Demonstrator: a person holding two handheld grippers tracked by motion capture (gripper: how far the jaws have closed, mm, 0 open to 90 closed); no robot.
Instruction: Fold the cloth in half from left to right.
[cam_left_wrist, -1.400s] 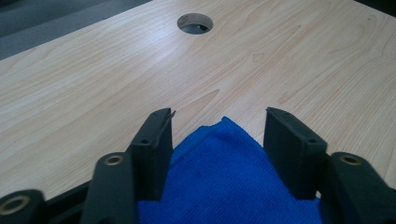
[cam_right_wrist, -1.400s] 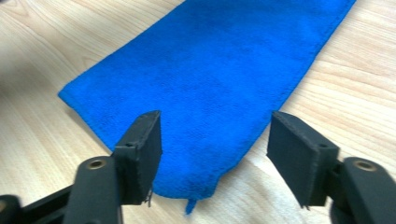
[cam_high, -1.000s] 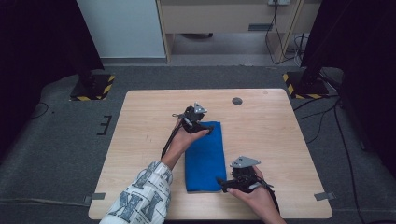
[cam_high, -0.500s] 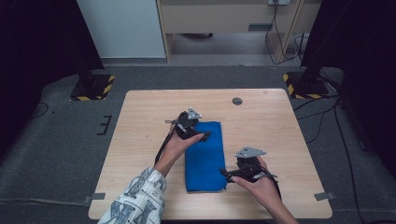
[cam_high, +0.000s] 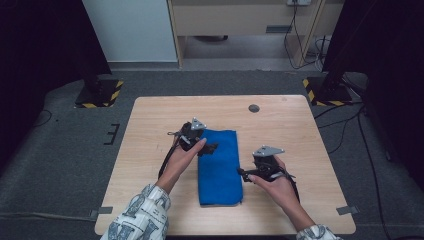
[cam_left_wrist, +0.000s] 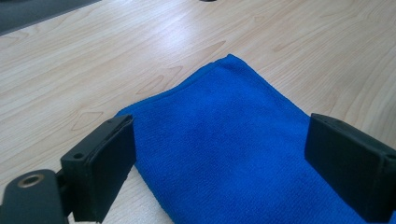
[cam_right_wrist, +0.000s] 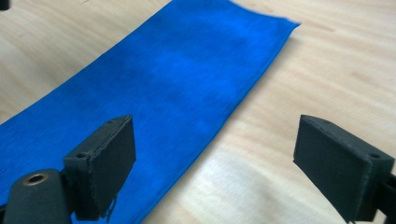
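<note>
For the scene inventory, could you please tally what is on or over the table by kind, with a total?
Blue folded cloth: 1
Handheld tongs: 2, the left tongs and the right tongs, both open and empty
Small dark round disc near the table's far edge: 1
Total: 4

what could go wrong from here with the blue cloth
The left gripper, whose jaws have just been opening, hangs open low over the folded blue cloth; it might snag the nap and spoil the fold. The right gripper sits open at the cloth's long edge and could nudge it askew.
</note>
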